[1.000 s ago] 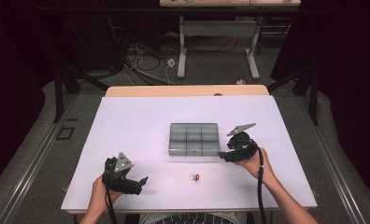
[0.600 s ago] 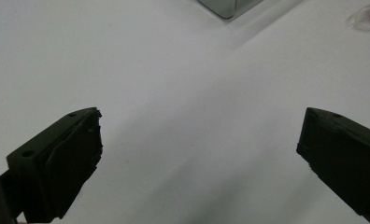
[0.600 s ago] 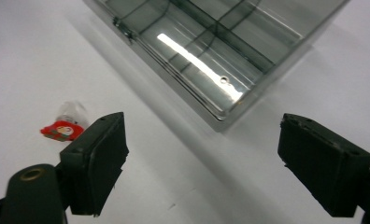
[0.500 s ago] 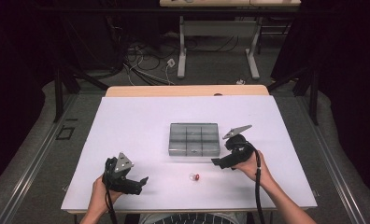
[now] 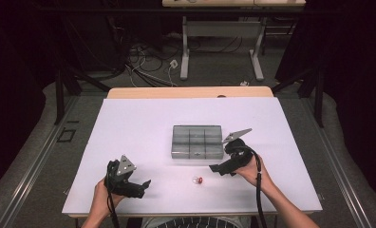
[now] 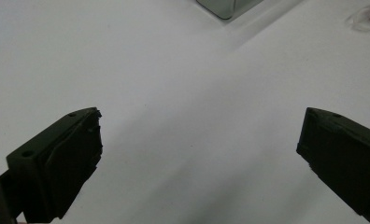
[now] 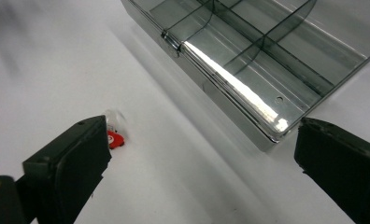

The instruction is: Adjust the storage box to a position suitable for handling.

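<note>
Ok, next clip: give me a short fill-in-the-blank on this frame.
1. The compartment box has a lid that is ____.
2. The small red-and-clear item lies on the ____, outside the box.
3. The right gripper has its fingers ____, nothing between them.
4. The left gripper is ____.

Missing words: closed; table; open; open

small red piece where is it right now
In the high view the small red piece lies on the white table, just in front of the clear compartment box, left of the right gripper.
</note>
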{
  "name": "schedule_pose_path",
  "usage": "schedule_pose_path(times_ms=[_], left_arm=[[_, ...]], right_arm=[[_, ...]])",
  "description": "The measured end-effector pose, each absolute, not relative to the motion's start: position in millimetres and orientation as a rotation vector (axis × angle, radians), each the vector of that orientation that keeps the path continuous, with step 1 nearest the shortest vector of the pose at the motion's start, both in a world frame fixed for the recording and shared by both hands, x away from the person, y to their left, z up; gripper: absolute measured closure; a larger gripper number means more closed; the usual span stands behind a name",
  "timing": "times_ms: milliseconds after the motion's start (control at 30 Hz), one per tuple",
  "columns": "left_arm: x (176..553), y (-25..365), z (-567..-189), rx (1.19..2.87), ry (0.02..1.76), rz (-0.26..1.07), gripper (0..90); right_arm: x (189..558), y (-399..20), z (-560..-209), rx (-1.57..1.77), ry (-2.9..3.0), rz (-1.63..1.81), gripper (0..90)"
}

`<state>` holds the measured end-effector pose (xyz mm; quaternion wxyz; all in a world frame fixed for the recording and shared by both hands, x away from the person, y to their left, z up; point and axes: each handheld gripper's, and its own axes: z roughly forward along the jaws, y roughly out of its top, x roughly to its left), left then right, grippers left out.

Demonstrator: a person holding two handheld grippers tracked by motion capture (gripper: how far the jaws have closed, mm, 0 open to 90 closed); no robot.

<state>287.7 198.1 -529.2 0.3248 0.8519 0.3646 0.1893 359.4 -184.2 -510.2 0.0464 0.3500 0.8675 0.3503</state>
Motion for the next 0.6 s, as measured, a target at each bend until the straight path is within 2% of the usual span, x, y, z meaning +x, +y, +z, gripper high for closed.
schedule_pose_path(times_ms=[600], left_arm=[[287.4, 197.7, -530.5, 2.229, 0.957, 0.488, 0.0]], right_arm=[[358.2, -176.9, -512.7, 1.050, 2.640, 1.111, 0.0]])
